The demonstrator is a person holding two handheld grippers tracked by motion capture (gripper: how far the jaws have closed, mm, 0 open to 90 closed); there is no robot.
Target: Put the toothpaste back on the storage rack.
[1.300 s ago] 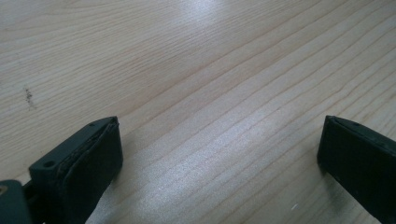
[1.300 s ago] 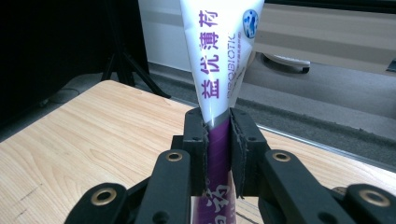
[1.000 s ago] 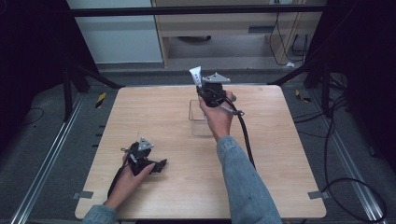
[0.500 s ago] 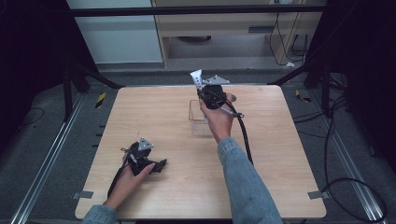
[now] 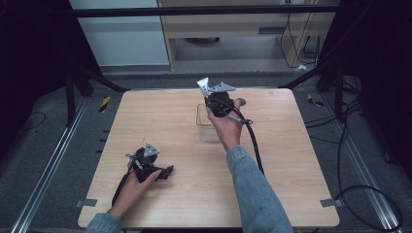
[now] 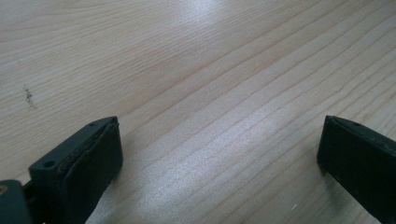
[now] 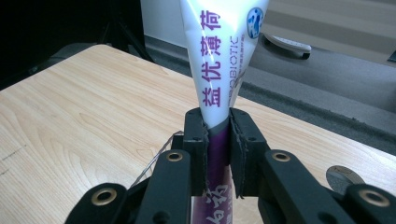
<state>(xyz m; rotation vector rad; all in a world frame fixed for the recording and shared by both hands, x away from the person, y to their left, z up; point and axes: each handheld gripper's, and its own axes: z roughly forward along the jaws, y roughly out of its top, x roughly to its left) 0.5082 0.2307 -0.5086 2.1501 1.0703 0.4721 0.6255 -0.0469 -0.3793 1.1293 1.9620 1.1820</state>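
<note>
The tube was held upright in the right gripper, its flat crimped end upward and its lower part passing down between the jaws. The jaws were closed on the tube from both sides, with only the tube's thickness between them. The upper body was white with purple characters, the word "PROBIOTIC" in small print and a blue round mark near the top; below the jaws the body turned purple.

In the high view the tube rose above the right gripper, which was held above the far rim of a clear box on the table. The box extended from below the gripper toward the person. A small round grey disc lay on the table just beside the right hand. The far edge of the table was near, just ahead of the gripper; past it was grey floor. Open tabletop lay to either side of the gripper, and the side edges were well apart from it.

The left gripper rested low on the table near the near edge, well apart from the tube and the box. Its jaws stood wide apart with nothing between them, over bare wood. Free surface lay ahead of it and to both sides.
</note>
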